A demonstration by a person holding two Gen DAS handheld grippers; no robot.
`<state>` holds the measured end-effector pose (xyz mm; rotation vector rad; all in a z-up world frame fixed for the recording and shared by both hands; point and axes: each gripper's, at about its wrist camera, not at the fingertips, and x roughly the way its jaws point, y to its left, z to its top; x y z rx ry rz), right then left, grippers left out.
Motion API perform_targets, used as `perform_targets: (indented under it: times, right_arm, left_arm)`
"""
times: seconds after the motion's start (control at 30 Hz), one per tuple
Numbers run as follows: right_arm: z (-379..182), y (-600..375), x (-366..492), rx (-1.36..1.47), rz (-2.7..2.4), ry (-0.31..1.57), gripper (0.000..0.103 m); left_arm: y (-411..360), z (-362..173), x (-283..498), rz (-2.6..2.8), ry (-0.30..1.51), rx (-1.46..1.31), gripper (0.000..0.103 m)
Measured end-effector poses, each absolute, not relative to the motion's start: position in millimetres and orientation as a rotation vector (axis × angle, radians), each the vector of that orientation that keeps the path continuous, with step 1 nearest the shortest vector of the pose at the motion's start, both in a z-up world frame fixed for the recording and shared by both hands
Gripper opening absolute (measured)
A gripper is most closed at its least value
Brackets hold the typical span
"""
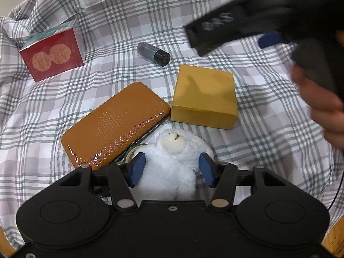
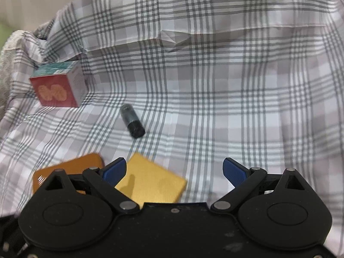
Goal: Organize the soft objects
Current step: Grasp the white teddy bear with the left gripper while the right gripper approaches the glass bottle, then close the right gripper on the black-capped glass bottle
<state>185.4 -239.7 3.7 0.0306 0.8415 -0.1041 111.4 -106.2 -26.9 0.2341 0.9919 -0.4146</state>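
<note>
Left jaws straddle one plush toy (image 1: 172, 161), apart | right jaws apart | boxes: two | orange case: one | vial: one

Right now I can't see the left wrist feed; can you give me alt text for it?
The left gripper sits open around a fluffy white plush bear on a grey-checked cloth, blue pads either side. Behind the bear lie a glossy orange textured case, a yellow cardboard box, a dark cylinder and a red carton.
</note>
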Motion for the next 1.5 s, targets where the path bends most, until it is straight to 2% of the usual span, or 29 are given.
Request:
perform_targets:
  times: [0.2, 0.4, 0.43, 0.47, 0.53, 0.83, 0.9, 1.0, 1.13, 1.3, 1.4, 1.47, 1.5]
  right_arm:
    - [-19, -222, 244, -0.071, -0.090, 0.883, 0.096]
    - [-44, -205, 287, -0.138, -0.068, 0.931, 0.096]
    - [-48, -203, 292, -0.154, -0.071, 0.936, 0.096]
    - [-51, -203, 296, -0.170, -0.079, 0.943, 0.095]
    - [-54, -207, 301, -0.191, -0.110, 0.951, 0.093]
    - [-36, -250, 297, 0.025, -0.223, 0.967, 0.092]
    - [-30, -245, 296, 0.075, -0.184, 0.963, 0.097]
    - [-30, -234, 303, 0.142, -0.123, 0.988, 0.097]
    - [-34, -215, 322, 0.182, -0.138, 1.021, 0.097]
    - [-44, -207, 348, 0.224, -0.186, 1.064, 0.097]
    - [-52, -205, 356, 0.235, -0.214, 1.080, 0.091]
    - [-57, -197, 364, 0.222, -0.225, 1.086, 0.083]
    - [-58, -195, 363, 0.211, -0.228, 1.088, 0.074]
  left_arm:
    - [-102, -26, 113, -0.418, 0.995, 0.199, 0.053]
    - [-95, -20, 115, -0.441, 0.996, 0.140, 0.044]
    - [-94, -19, 116, -0.443, 0.996, 0.132, 0.040]
    - [-93, -18, 117, -0.444, 0.996, 0.126, 0.030]
    - [-91, -15, 118, -0.448, 1.000, 0.111, 0.023]
    - [-89, -17, 123, -0.448, 1.013, 0.080, 0.025]
    - [-90, -18, 123, -0.445, 1.009, 0.085, 0.029]
    - [-89, -19, 123, -0.441, 1.008, 0.083, 0.032]
    - [-86, -20, 123, -0.425, 1.010, 0.071, 0.045]
    - [-79, -21, 127, -0.428, 1.027, 0.023, 0.047]
    - [-79, -21, 127, -0.429, 1.029, 0.014, 0.048]
    - [-78, -21, 127, -0.425, 1.031, 0.010, 0.051]
    - [-78, -21, 127, -0.422, 1.032, 0.009, 0.052]
